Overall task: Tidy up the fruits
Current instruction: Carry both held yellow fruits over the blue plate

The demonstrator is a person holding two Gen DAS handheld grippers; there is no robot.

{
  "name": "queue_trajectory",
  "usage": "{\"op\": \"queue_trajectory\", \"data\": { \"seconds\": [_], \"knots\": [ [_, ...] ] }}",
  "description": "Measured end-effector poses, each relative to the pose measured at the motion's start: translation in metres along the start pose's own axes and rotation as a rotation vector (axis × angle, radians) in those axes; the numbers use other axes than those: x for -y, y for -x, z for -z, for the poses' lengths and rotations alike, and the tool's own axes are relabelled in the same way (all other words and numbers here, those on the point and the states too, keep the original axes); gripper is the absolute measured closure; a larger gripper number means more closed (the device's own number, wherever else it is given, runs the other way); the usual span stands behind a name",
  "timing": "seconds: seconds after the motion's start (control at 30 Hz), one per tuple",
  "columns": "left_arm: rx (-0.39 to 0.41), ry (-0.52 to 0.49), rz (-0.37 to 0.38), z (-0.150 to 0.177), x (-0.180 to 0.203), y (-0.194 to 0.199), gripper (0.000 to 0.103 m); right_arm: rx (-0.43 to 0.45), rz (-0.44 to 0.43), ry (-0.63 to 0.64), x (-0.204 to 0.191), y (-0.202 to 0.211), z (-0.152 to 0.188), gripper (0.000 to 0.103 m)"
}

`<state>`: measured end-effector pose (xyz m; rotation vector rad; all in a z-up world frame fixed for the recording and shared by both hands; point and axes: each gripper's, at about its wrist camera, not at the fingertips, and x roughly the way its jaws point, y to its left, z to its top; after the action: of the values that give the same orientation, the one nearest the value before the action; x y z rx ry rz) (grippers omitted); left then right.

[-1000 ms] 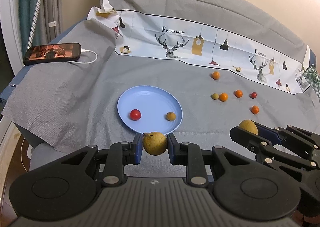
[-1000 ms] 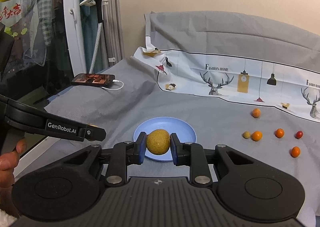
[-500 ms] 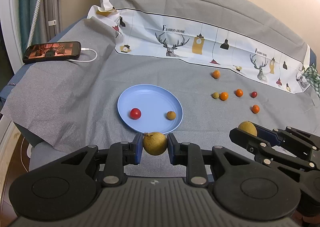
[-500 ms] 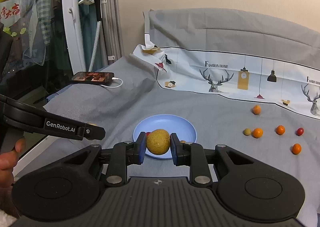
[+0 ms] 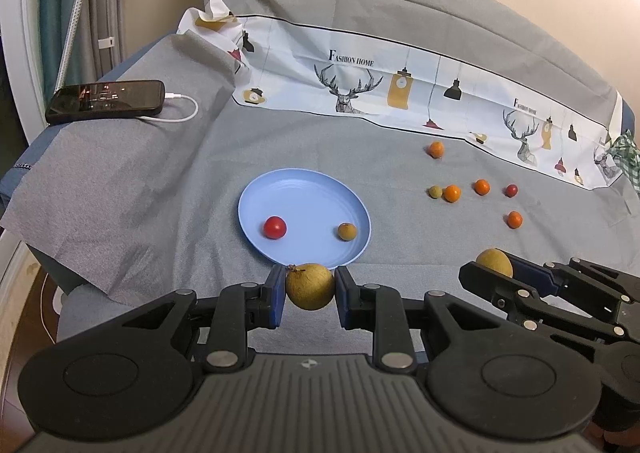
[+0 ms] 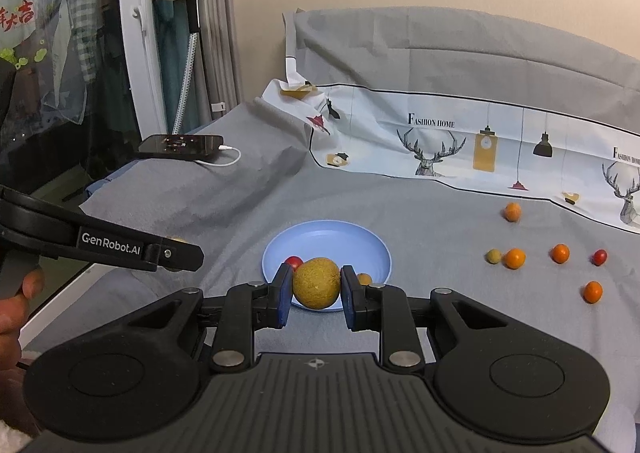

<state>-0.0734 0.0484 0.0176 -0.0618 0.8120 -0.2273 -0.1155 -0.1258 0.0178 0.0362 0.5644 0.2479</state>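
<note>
A blue plate (image 5: 304, 193) lies on the grey cloth and holds a red cherry tomato (image 5: 275, 227) and a small brown fruit (image 5: 347, 231). My left gripper (image 5: 310, 287) is shut on a tan round fruit (image 5: 310, 285), just short of the plate's near rim. My right gripper (image 6: 316, 285) is shut on a second tan fruit (image 6: 316, 283) in front of the plate (image 6: 360, 237); it also shows at the right of the left wrist view (image 5: 494, 263). Several small orange, green and red fruits (image 5: 452, 193) lie loose to the right.
A black phone (image 5: 106, 100) on a white cable lies at the far left of the cloth. A patterned white cloth (image 5: 400, 89) runs along the back. A steamer stand (image 6: 192, 33) and a window are on the left. The cloth's near edge drops off at left.
Both grippers keep their fruits. The plate has slid slightly down and closer in the right wrist view. The left view has hardly changed.
</note>
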Motion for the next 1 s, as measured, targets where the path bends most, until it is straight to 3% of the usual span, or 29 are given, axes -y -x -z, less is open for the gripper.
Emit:
{"op": "queue_trajectory", "data": {
  "seconds": [0.57, 1.0],
  "knots": [
    [-0.061, 0.050, -0.003, -0.015, -0.023, -0.034, 0.075, -0.075, 0.007, -0.002, -0.001, -0.030, -0.003, 0.077],
    [-0.090, 0.053, -0.032, -0.050, -0.025, -0.082, 0.075, -0.154, 0.006, -0.043, 0.015, -0.076, -0.003, 0.077]
  ]
}}
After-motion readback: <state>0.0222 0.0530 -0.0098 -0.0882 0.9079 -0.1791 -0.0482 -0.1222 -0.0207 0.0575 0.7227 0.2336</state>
